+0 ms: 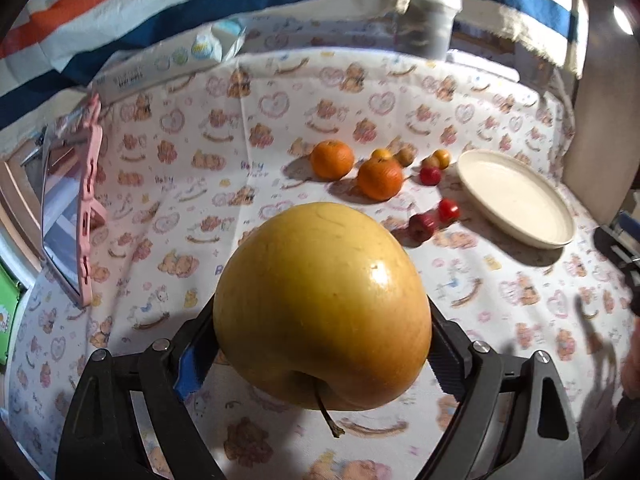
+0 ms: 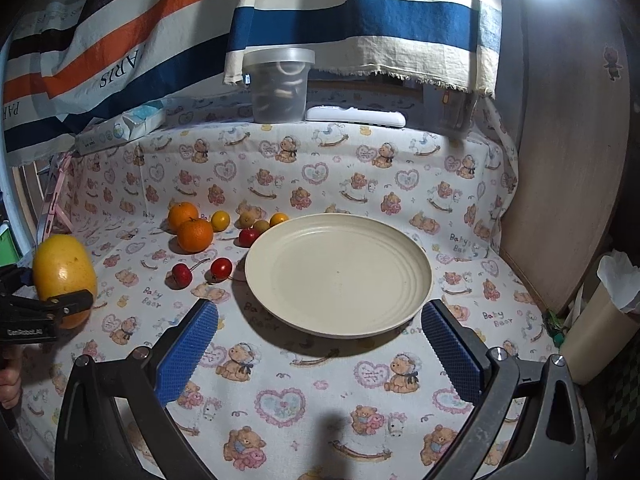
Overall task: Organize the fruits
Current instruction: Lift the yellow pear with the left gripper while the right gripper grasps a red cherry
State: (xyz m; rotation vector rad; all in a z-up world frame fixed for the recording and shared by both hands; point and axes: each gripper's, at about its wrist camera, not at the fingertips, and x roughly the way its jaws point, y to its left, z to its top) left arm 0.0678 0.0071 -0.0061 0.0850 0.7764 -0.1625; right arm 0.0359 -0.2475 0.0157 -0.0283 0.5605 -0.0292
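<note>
Yellow apple point(image 1: 322, 308) clamped between left gripper point(image 1: 322, 344) fingers, held above bench point(image 1: 500, 300). Right gripper point(image 2: 318, 354) fingers apart, nothing between, near cream plate point(image 2: 340, 280). Oranges, small red fruits lie left of plate.

The big apple point(image 1: 320, 304) is golden yellow with a brown stem. Two oranges point(image 2: 195, 235) are bright orange, and the small fruits point(image 2: 221, 268) beside them are red or yellow-orange. The plate point(image 2: 338, 276) is plain cream. The table point(image 2: 280, 400) wears a white cloth printed with brown teddy bears and pink hearts. The hanging cloth point(image 2: 360, 20) shows blue, orange and cream stripes. The right hand-held gripper point(image 2: 320, 344) is black with blue pads.
</note>
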